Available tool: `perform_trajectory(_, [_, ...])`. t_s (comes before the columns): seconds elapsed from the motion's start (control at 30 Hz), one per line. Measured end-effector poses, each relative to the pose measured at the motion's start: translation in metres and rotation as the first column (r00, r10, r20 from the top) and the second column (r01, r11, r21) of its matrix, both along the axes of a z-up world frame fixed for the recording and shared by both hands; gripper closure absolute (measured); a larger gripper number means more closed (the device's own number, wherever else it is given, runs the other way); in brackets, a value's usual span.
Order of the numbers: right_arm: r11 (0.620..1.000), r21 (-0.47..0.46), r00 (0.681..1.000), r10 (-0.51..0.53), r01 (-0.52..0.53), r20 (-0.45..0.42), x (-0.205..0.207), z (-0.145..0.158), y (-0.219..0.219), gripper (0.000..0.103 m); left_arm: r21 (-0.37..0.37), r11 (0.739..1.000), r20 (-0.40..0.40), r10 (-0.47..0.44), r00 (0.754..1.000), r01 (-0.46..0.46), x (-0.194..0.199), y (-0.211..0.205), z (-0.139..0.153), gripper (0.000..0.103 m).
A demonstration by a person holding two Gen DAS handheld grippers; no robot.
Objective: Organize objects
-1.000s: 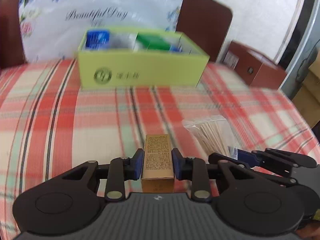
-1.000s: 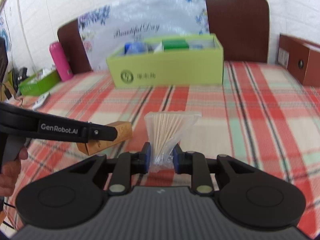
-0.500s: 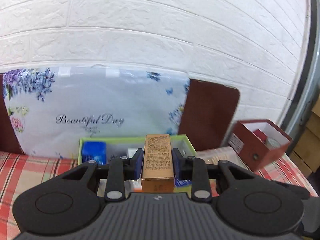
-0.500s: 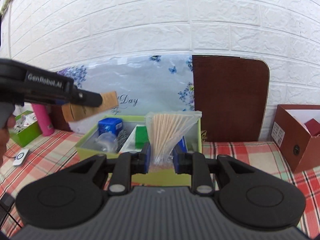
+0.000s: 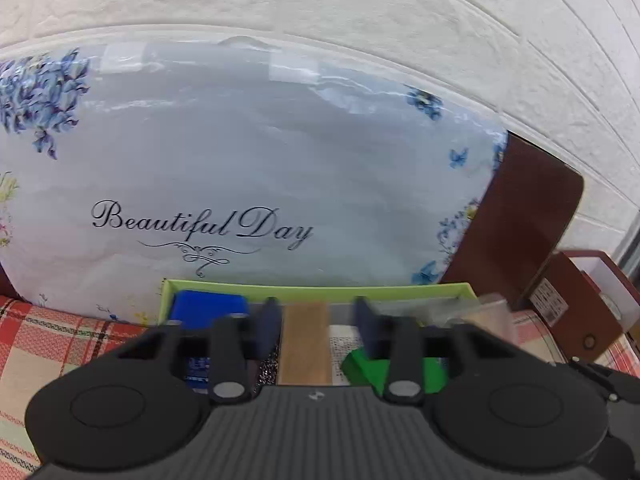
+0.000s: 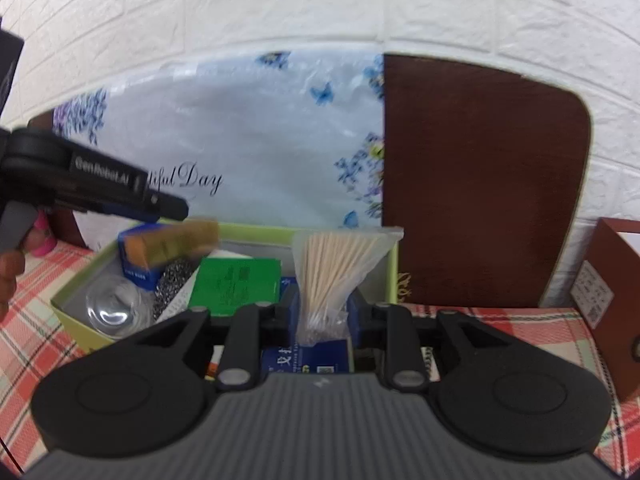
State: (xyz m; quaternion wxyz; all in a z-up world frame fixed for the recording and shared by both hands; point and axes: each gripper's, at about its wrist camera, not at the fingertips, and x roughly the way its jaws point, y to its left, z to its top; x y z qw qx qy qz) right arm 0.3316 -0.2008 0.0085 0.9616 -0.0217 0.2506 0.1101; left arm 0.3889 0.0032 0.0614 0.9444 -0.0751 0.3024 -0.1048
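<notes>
Left wrist: gold box between spread left gripper jaws, seemingly released.

Looks like a home bedroom: white brick wall at twelve o'clock, dark brown headboard at one o'clock, bagged floral bedding at eleven o'clock, red plaid bedspread at four o'clock.

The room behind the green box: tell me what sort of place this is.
Probably a bedroom, or a home room with a bed. A plaid cloth like a bedspread covers the surface, a dark brown headboard-like panel stands against a white brick wall, and a plastic-wrapped floral "Beautiful Day" bedding pack leans there.
</notes>
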Motion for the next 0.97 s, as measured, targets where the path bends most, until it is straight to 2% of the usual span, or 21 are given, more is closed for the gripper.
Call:
perform_trajectory(0.03, [1.000,-0.016,1.000,0.016,-0.016,0.008,0.001,-0.003,0.003,0.038,0.021,0.999,0.017,0.032,0.999,-0.033,-0.002,-0.001,0.000,0.006])
perform_trajectory(0.07, [0.999,-0.039,0.999,0.013,-0.012,0.038,-0.002,-0.005,0.005,0.013,0.046,0.996,0.047,0.071,0.996,-0.073,-0.005,-0.001,0.001,0.003])
perform_trajectory(0.1, [0.998,-0.056,0.997,0.003,0.001,0.074,-0.006,-0.007,0.006,0.007,0.071,0.992,0.077,0.103,0.992,-0.109,-0.009,-0.001,0.001,0.002])
perform_trajectory(0.13, [0.998,-0.070,0.995,0.001,0.006,0.102,-0.011,-0.008,0.007,0.006,0.089,0.987,0.091,0.123,0.988,-0.131,-0.011,0.000,0.001,0.002])
perform_trajectory(0.2, [0.996,-0.089,0.994,0.020,-0.010,0.109,-0.017,-0.008,0.008,0.000,0.074,0.987,0.083,0.139,0.987,-0.146,-0.012,0.006,0.001,0.002])
perform_trajectory(0.27, [0.996,-0.093,0.995,0.016,-0.007,0.103,-0.026,-0.007,0.009,0.000,0.034,0.990,0.073,0.135,0.988,-0.138,-0.018,0.012,0.004,0.002])
perform_trajectory(0.33, [0.996,-0.089,0.994,0.013,-0.004,0.105,-0.035,-0.001,0.008,0.000,0.026,0.990,0.089,0.133,0.987,-0.136,-0.032,0.013,0.011,0.002])
perform_trajectory(0.5, [0.999,-0.052,0.989,-0.004,0.012,0.148,-0.086,0.035,-0.004,0.000,0.072,0.985,0.225,0.135,0.965,-0.155,-0.102,-0.001,0.045,0.002])
perform_trajectory(0.57, [0.999,-0.035,0.987,-0.023,0.029,0.161,-0.115,0.051,-0.005,0.000,0.104,0.980,0.248,0.141,0.958,-0.171,-0.135,-0.005,0.058,0.001])
perform_trajectory(0.63, [0.999,-0.031,0.985,-0.028,0.034,0.171,-0.145,0.060,-0.005,0.000,0.138,0.973,0.221,0.154,0.963,-0.187,-0.167,-0.010,0.063,0.000])
perform_trajectory(0.73, [0.999,-0.019,0.988,-0.040,0.043,0.149,-0.190,0.064,-0.004,0.000,0.142,0.977,0.186,0.131,0.974,-0.159,-0.216,-0.013,0.054,0.000])
perform_trajectory(0.83, [0.998,0.016,0.993,-0.060,0.059,0.105,-0.227,0.054,-0.005,0.000,0.122,0.986,0.121,0.099,0.988,-0.114,-0.258,-0.014,0.028,0.000])
perform_trajectory(0.97, [0.995,0.060,0.996,-0.082,0.080,0.029,-0.262,0.035,-0.007,0.000,0.168,0.974,0.056,0.144,0.988,-0.152,-0.293,-0.015,-0.003,0.000])
